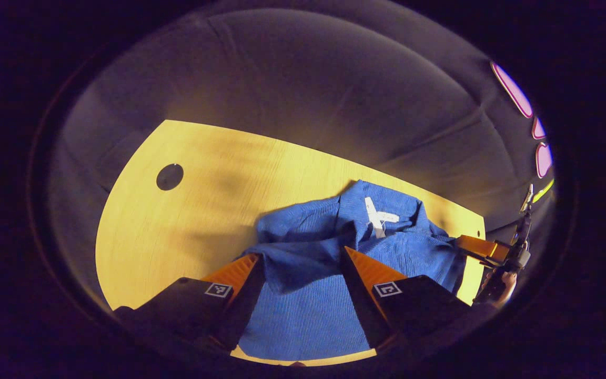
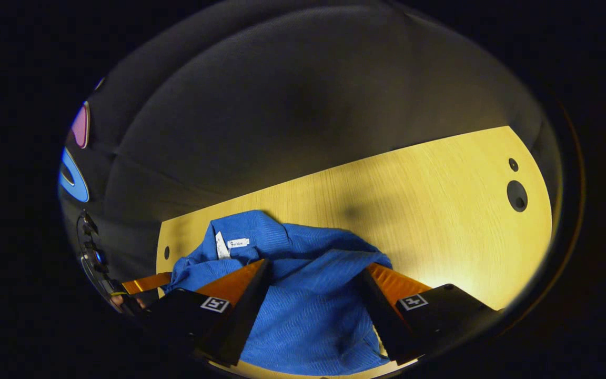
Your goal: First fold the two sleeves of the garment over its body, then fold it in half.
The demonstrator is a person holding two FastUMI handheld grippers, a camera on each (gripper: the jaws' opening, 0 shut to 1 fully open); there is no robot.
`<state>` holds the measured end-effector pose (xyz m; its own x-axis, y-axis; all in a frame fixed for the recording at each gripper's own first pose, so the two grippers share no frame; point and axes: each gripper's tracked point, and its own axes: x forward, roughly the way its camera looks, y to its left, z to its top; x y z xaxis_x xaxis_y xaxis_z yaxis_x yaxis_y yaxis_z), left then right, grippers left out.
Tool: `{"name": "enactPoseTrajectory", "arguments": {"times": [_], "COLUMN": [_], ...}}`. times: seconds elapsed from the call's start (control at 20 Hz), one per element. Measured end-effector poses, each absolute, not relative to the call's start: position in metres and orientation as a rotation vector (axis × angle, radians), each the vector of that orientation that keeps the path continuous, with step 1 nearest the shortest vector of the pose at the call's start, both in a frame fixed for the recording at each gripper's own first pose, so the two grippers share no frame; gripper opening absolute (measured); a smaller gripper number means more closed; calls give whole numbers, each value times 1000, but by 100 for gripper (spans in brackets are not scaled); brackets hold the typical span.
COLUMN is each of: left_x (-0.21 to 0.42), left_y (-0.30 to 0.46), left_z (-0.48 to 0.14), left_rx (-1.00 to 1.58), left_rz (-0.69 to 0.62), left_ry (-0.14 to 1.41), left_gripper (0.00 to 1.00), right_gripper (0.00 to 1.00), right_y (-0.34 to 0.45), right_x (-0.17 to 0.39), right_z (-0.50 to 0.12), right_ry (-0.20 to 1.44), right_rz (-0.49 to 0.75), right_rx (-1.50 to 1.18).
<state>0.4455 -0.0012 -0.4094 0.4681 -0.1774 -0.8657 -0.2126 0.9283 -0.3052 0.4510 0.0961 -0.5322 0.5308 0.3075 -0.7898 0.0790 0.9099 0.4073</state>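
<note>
garment [image 1: 308, 273]: blue knit bunched near desk's near edge, white neck tag up, likely mid sleeve fold | left tongs [image 1: 300, 258]: spread wide over cloth, gripping nothing | right tongs [image 2: 316, 271]: likewise spread, empty | desk [image 2: 440, 210]: pale wood, cable holes at far corner | black cloth wall behind.

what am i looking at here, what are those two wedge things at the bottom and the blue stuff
These are two pictures from cameras riding on two hand-held grippers that a person works. The wedges are each gripper's own two fingers. The left gripper looks from one side, the right gripper from the other; the right one also shows far off in the left gripper view. The blue stuff is a knitted garment, bunched up on a wooden table, with a white label near its collar. Both grippers are open, fingers apart over the cloth, gripping nothing.
</note>
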Motion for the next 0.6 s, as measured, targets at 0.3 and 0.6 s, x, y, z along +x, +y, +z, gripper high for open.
{"name": "enactPoseTrajectory", "arguments": {"times": [0.3,0.6], "left_x": [441,391], "left_y": [37,33], "left_z": [-371,-344], "left_rx": [-252,-243], "left_rz": [119,162], "left_ry": [920,880], "left_gripper": [82,83], "right_gripper": [98,98], "right_y": [78,66], "right_x": [447,431], "right_z": [-506,-461], "right_ry": [916,821], "right_rz": [185,231], "right_rx": [305,198]}}
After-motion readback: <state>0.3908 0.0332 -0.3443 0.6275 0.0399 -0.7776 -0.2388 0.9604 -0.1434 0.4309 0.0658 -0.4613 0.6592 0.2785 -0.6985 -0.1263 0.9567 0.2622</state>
